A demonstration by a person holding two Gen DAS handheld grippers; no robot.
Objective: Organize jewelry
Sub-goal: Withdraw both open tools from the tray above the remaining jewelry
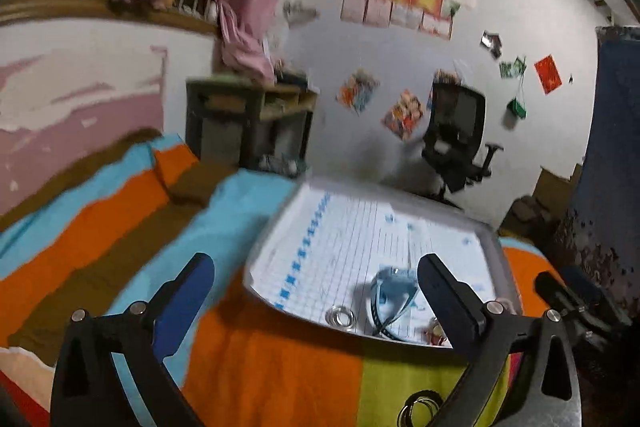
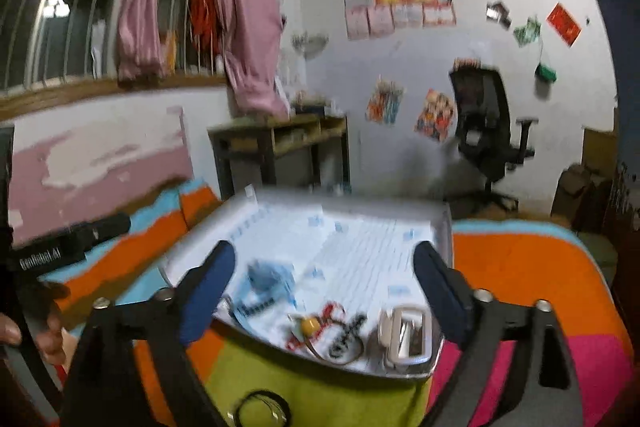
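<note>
Hovering released, both: left hand-held gripper (image 1: 316, 291) and right hand-held gripper (image 2: 324, 279), jaws spread wide, grasping nothing. Lying in the white tray (image 2: 442, 227) on the striped bed (image 2: 520, 267): blue watch (image 1: 390, 291), silver rings (image 1: 341, 318), beaded jewelry (image 2: 320, 327).

Black office chair (image 1: 456, 135) by the white wall, pink curtain (image 2: 244, 7) at the window, wooden desk (image 2: 280, 143), striped colourful blanket (image 1: 120, 211)
</note>
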